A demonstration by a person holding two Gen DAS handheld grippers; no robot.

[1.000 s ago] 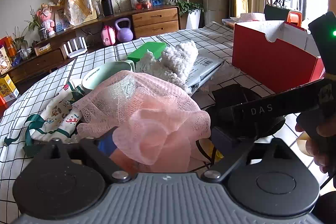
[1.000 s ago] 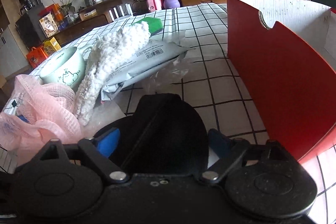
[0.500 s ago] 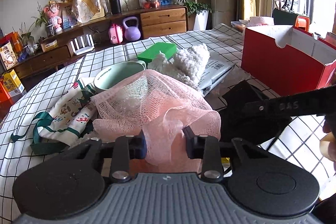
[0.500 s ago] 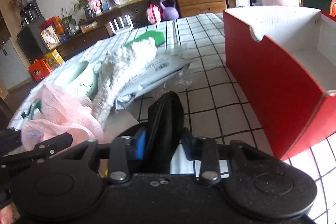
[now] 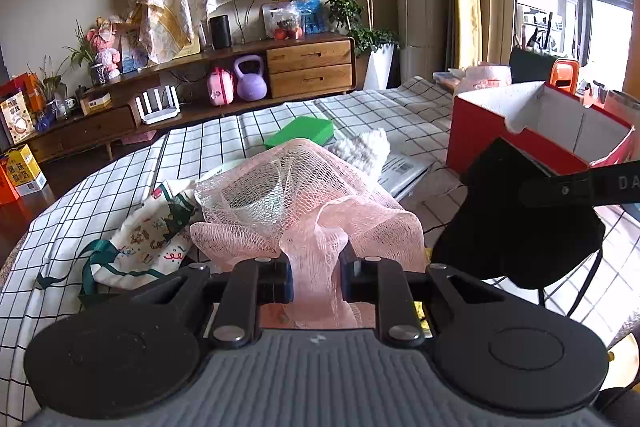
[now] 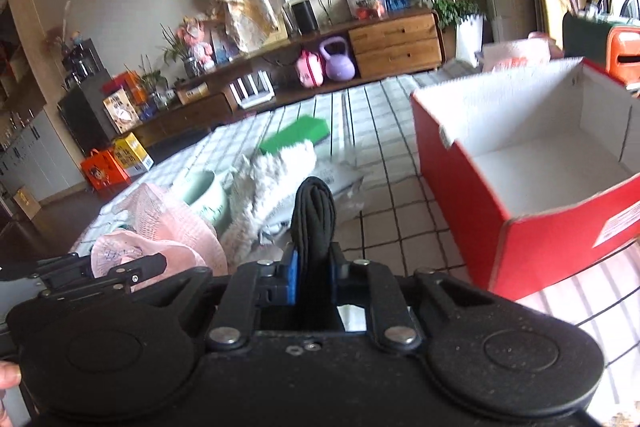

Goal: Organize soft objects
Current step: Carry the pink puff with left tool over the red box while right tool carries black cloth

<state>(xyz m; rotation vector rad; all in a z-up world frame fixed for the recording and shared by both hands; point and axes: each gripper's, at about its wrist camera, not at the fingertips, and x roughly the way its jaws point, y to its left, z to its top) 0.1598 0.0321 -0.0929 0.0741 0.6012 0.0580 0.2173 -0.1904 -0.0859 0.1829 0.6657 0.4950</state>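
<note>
My left gripper is shut on a pink mesh bath pouf, held above the checked tablecloth; the pouf also shows in the right wrist view. My right gripper is shut on a black soft cloth, lifted off the table; it hangs at the right of the left wrist view. An open red box with a white inside stands to the right, also in the left wrist view. A white fluffy cloth lies on a grey plastic pack.
A printed drawstring pouch lies at the left. A pale green mug and a green block sit on the table. A wooden sideboard stands behind.
Both grippers closed on their cloths a second ago and have since risen: the pink pouf and the black cloth are lifted off the table, the black cloth nearer the red box.
</note>
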